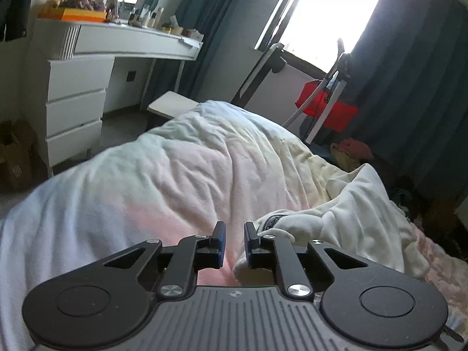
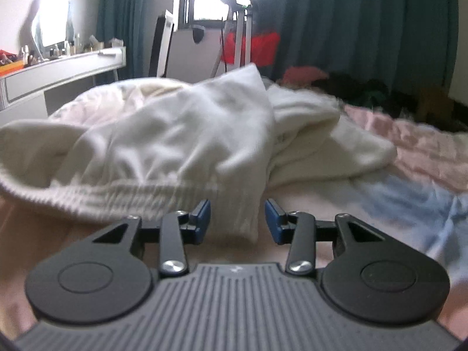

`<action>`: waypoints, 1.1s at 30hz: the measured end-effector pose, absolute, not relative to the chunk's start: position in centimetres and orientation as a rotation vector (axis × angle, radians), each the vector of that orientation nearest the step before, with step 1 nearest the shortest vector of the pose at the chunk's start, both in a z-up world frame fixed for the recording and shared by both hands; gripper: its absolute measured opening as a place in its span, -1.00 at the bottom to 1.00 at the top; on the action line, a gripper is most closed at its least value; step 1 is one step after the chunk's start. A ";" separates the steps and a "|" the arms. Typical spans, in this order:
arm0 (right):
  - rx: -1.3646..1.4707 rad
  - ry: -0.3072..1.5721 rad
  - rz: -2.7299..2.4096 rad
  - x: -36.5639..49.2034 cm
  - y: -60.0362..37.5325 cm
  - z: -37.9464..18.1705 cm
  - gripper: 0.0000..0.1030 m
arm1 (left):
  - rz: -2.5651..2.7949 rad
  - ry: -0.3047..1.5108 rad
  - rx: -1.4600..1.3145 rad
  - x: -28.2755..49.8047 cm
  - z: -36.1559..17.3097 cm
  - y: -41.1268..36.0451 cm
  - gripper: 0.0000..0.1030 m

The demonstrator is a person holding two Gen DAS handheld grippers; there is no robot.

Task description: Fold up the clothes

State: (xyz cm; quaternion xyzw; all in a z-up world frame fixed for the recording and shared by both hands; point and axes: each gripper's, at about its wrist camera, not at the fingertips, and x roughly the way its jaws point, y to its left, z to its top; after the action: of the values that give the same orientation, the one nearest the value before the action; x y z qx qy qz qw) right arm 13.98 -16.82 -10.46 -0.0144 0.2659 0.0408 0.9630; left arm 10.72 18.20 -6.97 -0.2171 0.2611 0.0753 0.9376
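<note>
Rumpled pastel bedding (image 2: 409, 146) is carrying a crumpled white sweatshirt (image 2: 181, 134), soft, light and floppy, likely sagging wherever it is lifted. Its ribbed hem (image 2: 122, 196) is offering the firmest hold. The right gripper (image 2: 237, 219) is standing apart around a hanging corner, not pinching; the left gripper (image 1: 235, 244) is narrowly apart, empty, beside a cuff (image 1: 275, 222).
</note>
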 end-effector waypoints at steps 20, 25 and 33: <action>0.125 0.334 0.140 14.7 -18.3 -8.9 -0.15 | 0.112 0.519 -0.443 9.6 -6.7 17.1 -0.50; 0.120 0.442 0.111 17.0 -17.9 -11.3 -0.13 | 0.089 0.520 -0.449 9.8 -7.1 16.8 -0.44; 0.040 0.343 0.127 14.3 -17.4 -7.7 -0.79 | 0.051 0.499 -0.510 10.3 -7.4 17.2 -0.29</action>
State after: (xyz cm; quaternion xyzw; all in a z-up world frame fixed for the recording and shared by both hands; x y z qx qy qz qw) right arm 14.27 -17.40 -7.66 0.0199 0.1705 0.0630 0.9831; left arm 10.25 17.17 -7.45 -0.2497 0.2443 0.0251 0.9367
